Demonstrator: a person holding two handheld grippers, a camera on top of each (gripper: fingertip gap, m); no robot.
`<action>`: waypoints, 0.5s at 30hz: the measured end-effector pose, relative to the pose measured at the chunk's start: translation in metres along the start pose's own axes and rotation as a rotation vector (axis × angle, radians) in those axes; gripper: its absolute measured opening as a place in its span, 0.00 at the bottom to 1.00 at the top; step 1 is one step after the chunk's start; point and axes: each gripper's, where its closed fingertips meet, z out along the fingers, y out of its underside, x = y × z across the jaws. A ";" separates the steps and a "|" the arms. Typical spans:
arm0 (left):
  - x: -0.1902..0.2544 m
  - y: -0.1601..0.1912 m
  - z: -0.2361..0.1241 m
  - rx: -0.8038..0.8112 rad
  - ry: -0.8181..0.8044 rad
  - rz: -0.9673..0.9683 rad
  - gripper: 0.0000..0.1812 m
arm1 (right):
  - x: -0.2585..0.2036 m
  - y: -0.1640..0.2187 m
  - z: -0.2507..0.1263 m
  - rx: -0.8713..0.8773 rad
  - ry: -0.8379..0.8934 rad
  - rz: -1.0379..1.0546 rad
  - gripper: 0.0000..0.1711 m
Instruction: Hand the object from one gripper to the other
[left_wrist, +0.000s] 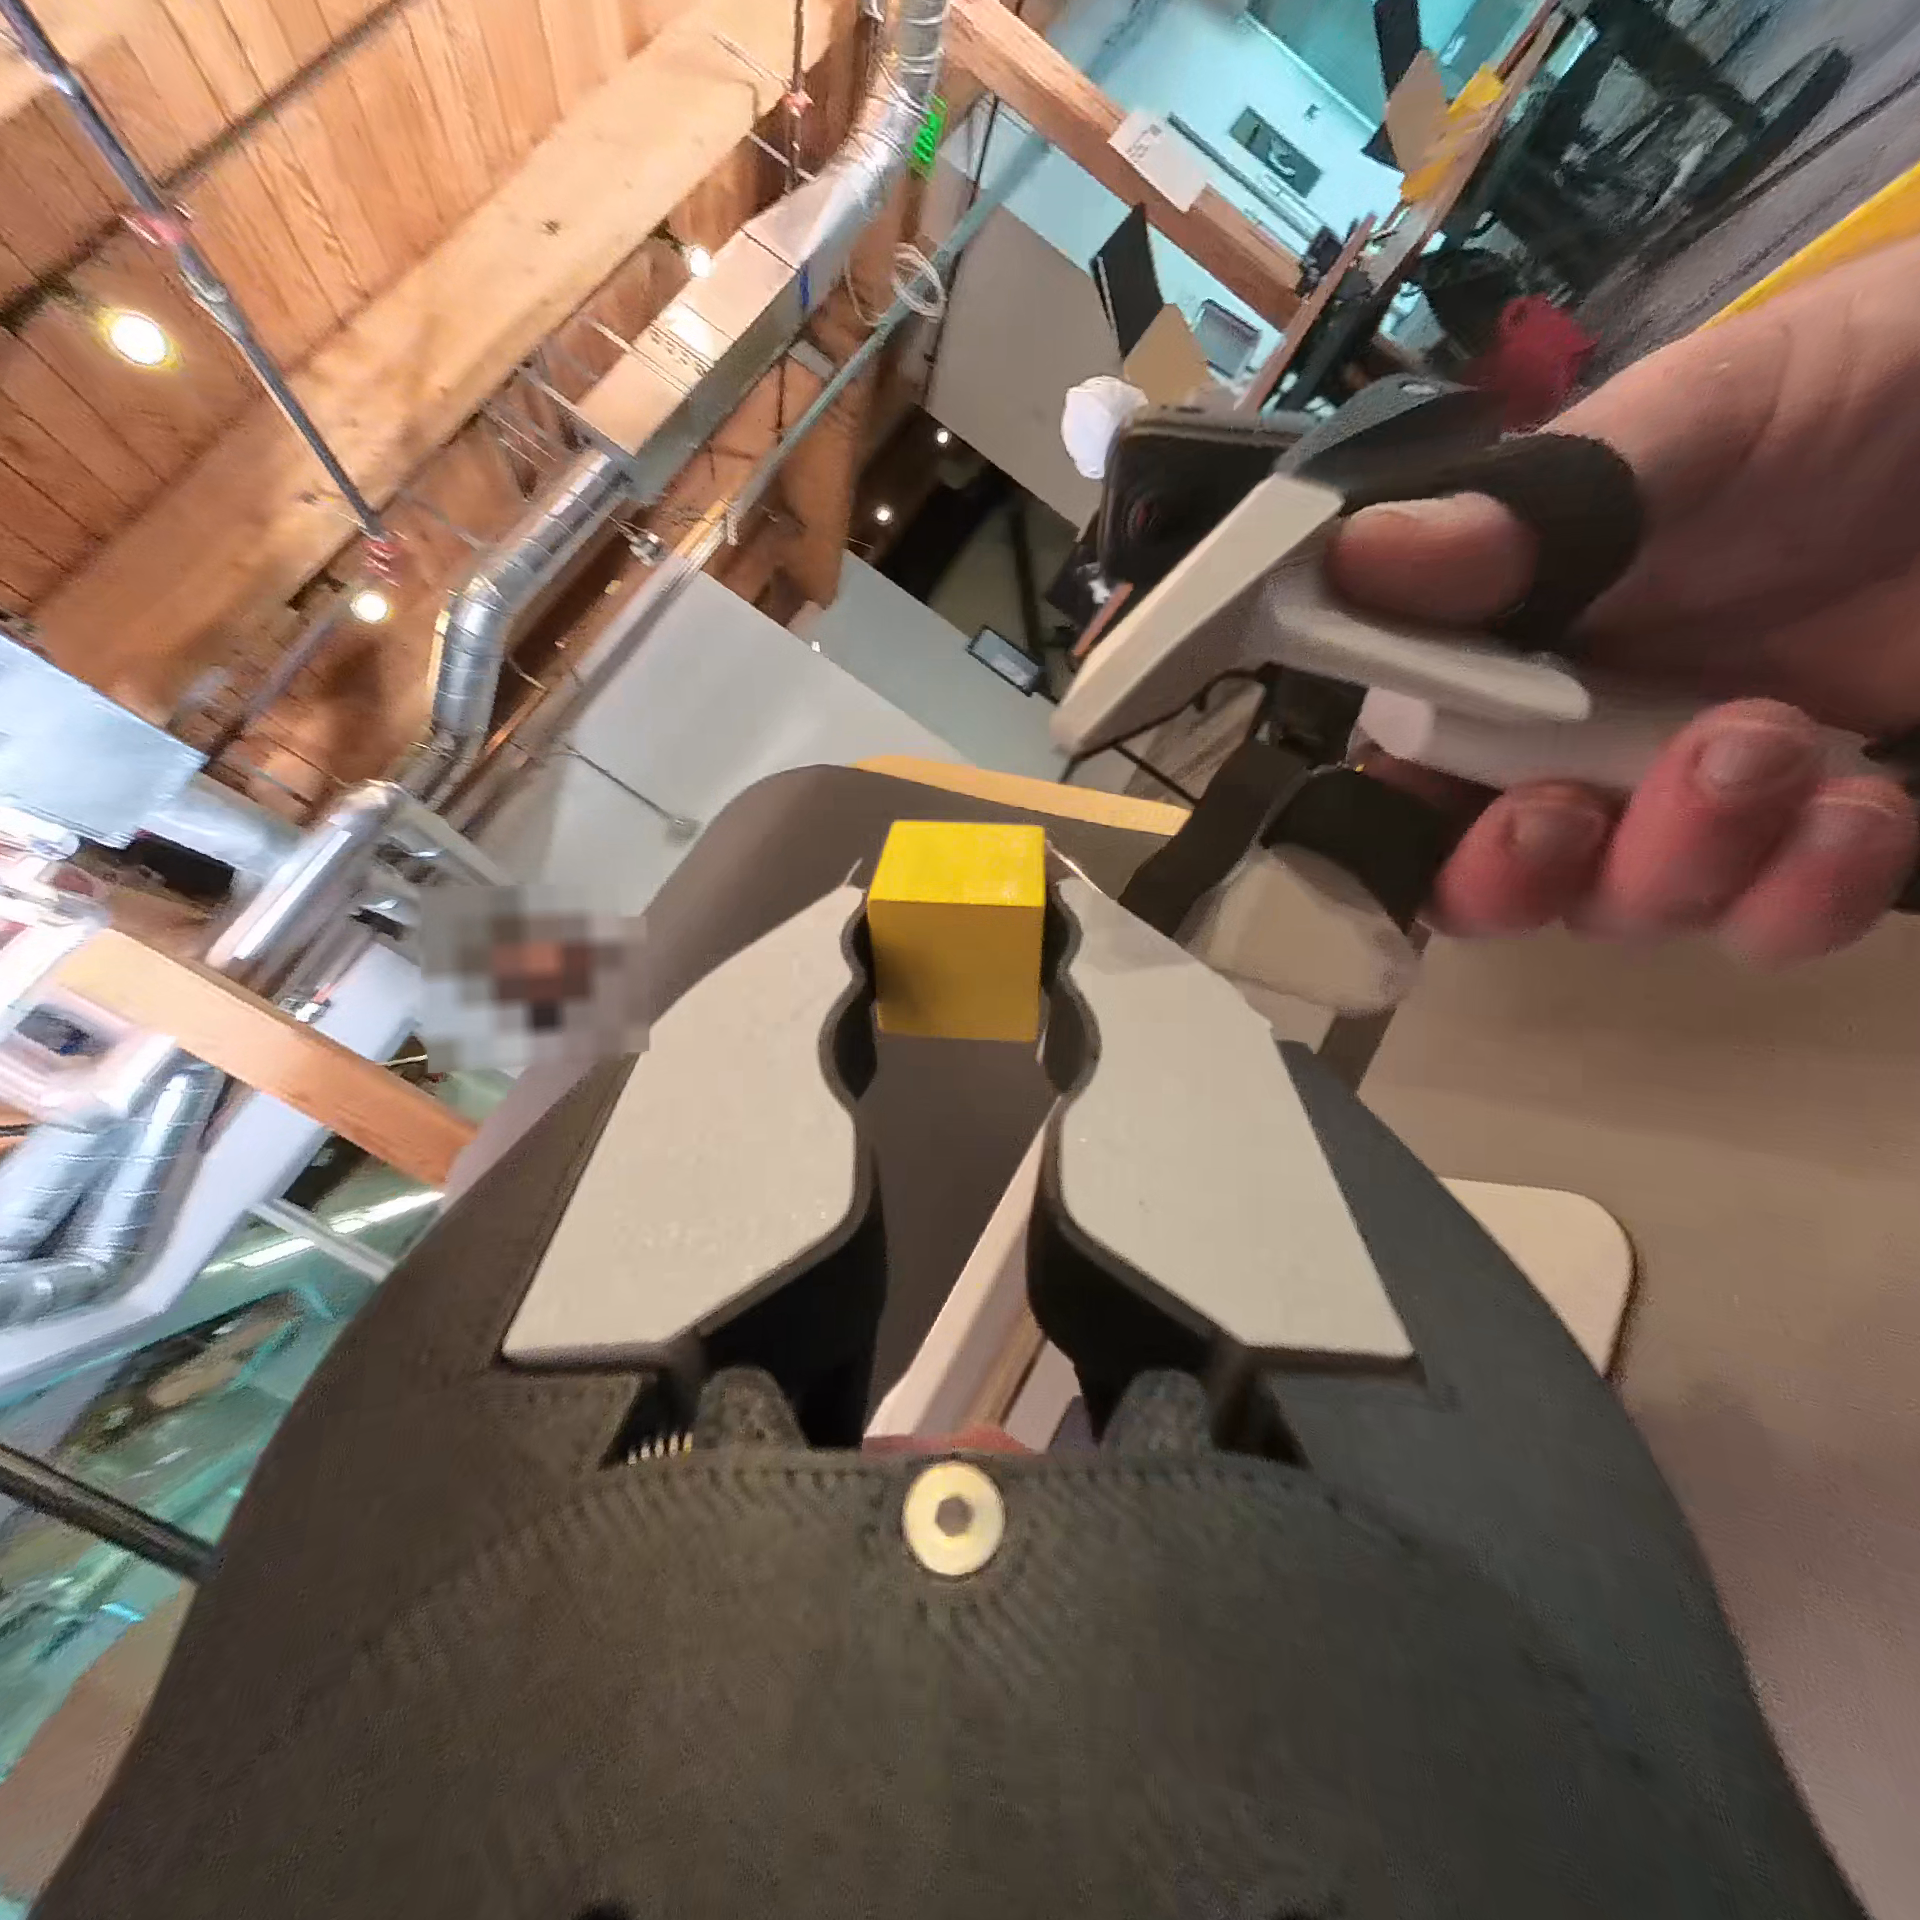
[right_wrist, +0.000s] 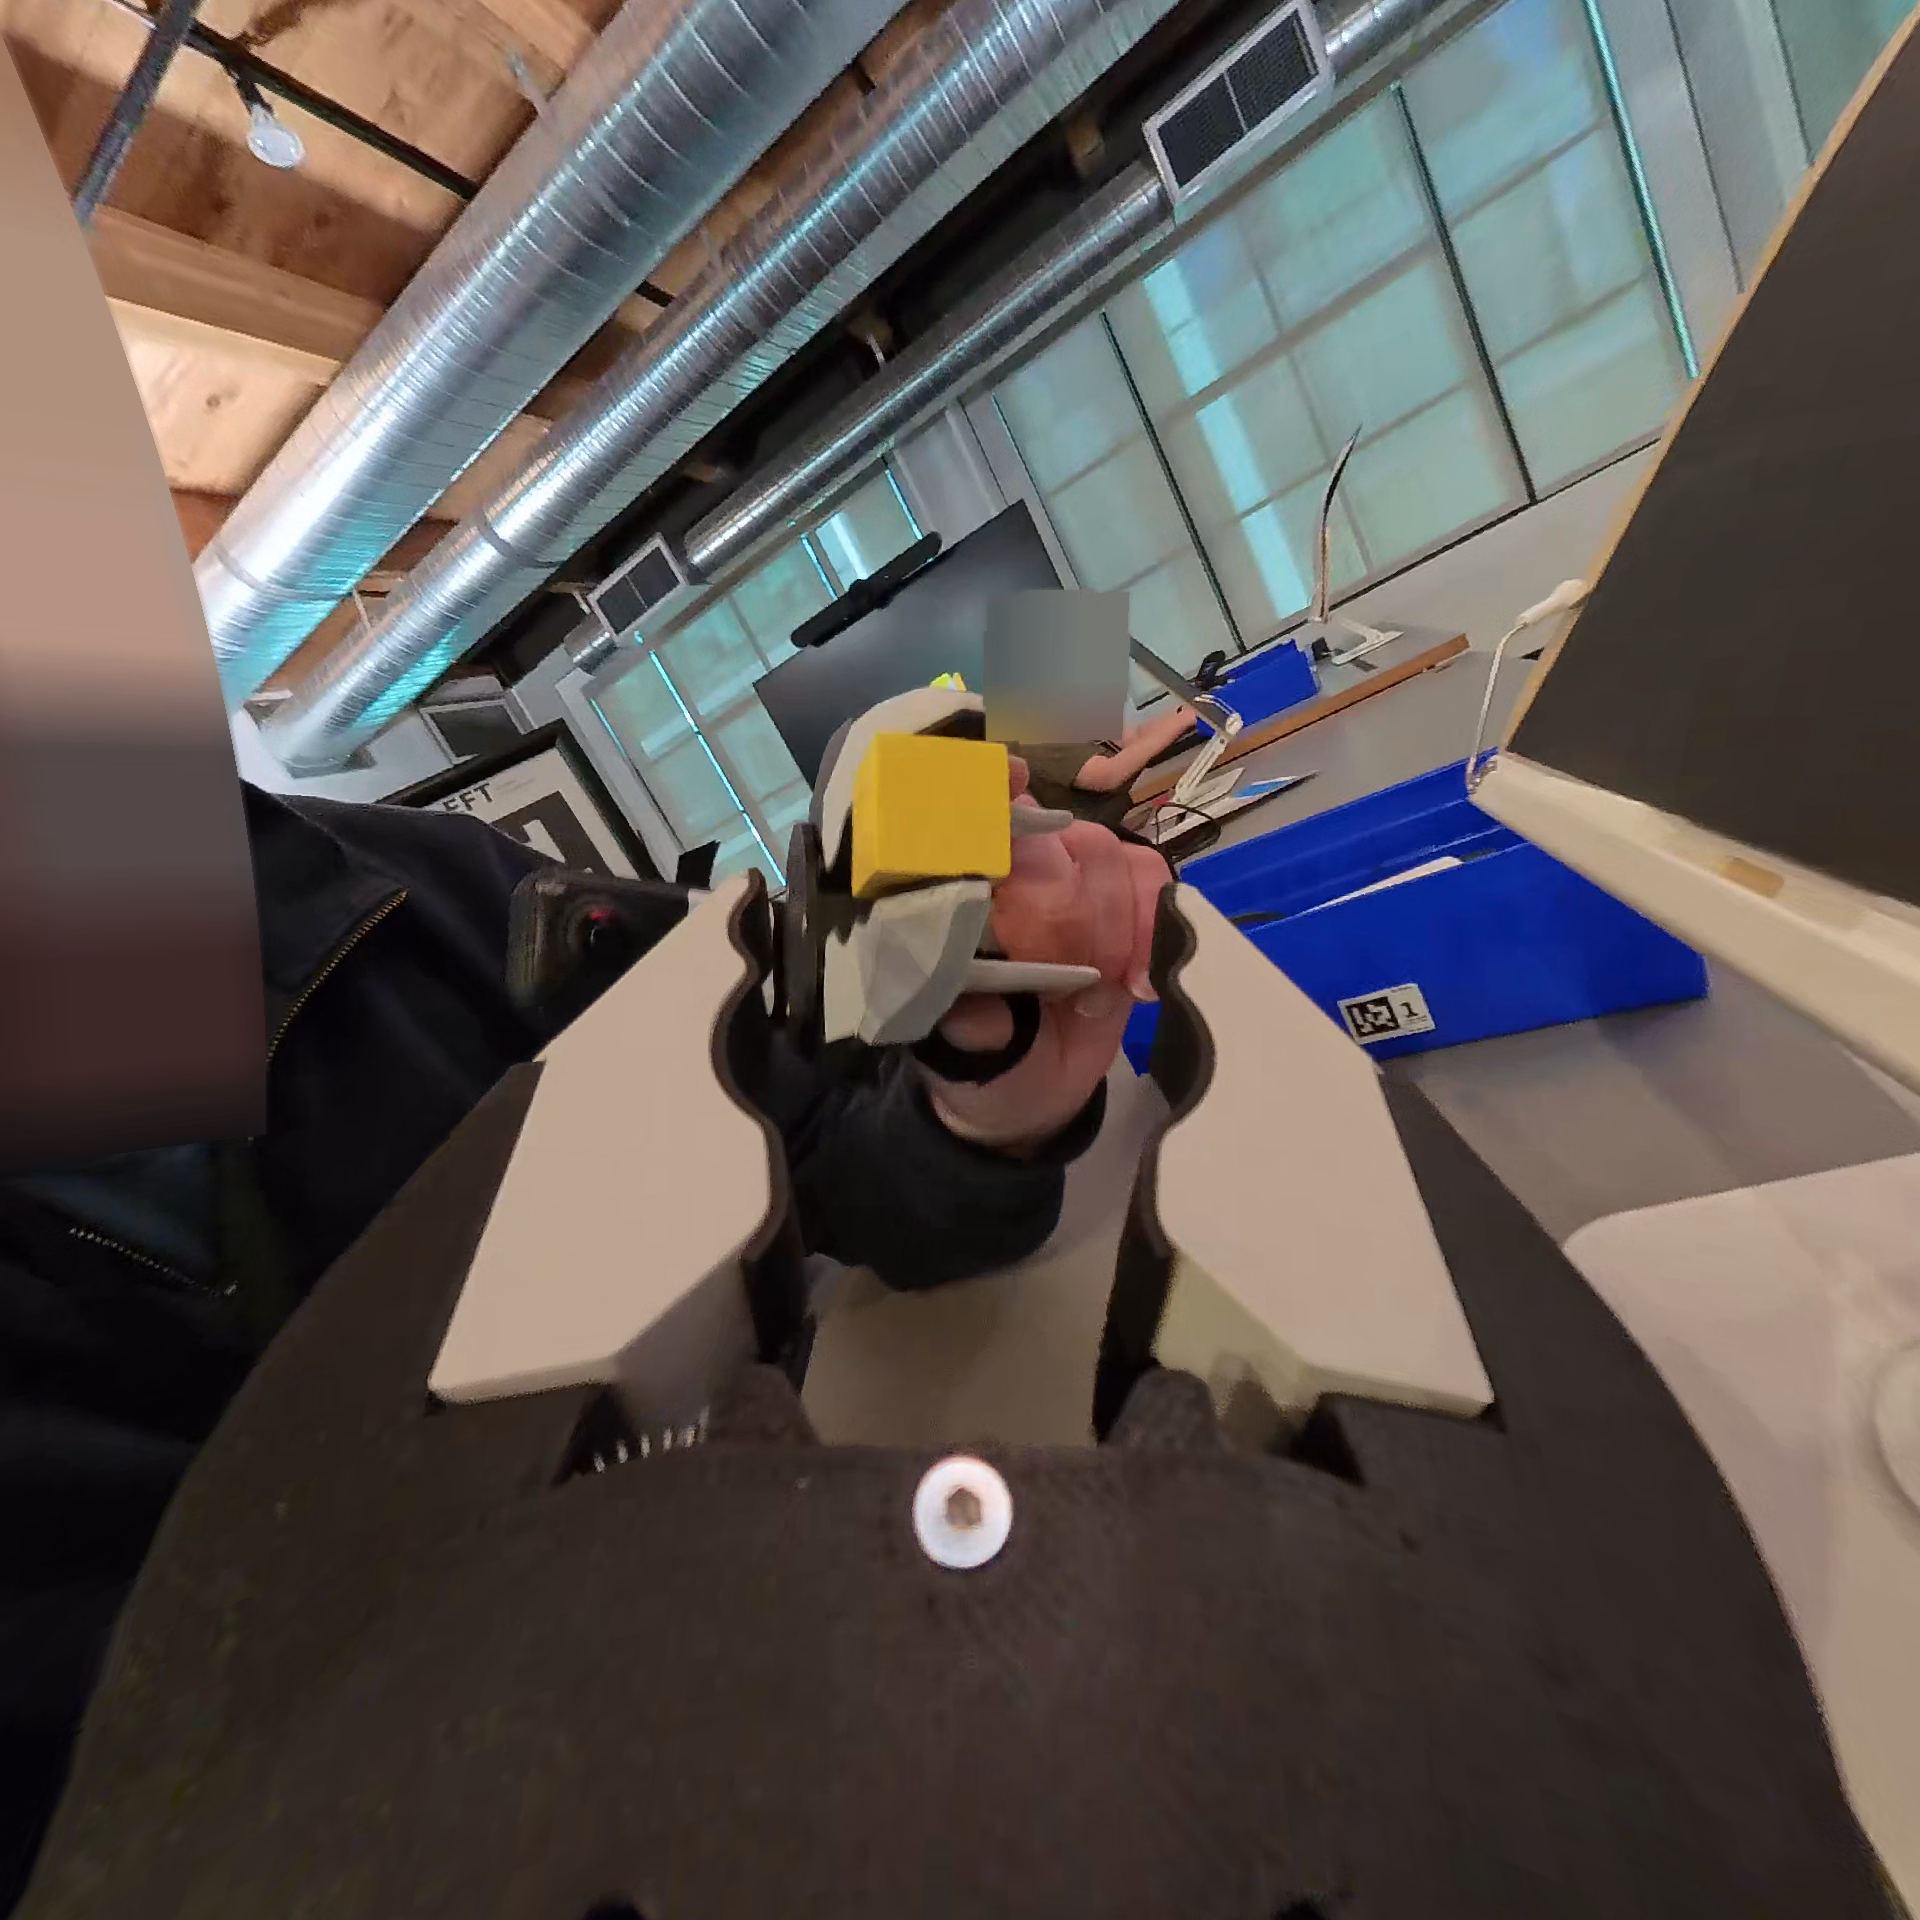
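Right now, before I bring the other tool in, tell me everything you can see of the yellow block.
The yellow block is a small plain cube, matte, with crisp edges and no markings; it looks like painted wood. The left tool holds it off the table, pinched at the fingertips on two opposite sides, with its far end past the tips. Nothing else touches it. The right tool is open and apart from it, and in that tool's view the block sits beyond the gap between its fingers.
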 end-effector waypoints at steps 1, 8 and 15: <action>0.002 -0.001 0.000 0.007 -0.018 0.022 0.16 | 0.000 0.001 0.004 0.004 -0.010 0.006 0.41; 0.002 -0.007 -0.002 0.033 -0.122 0.054 0.16 | -0.013 -0.006 0.010 0.104 -0.143 0.021 0.15; 0.015 -0.008 -0.003 0.111 0.028 0.022 0.23 | -0.008 0.000 0.006 0.010 -0.045 -0.054 0.15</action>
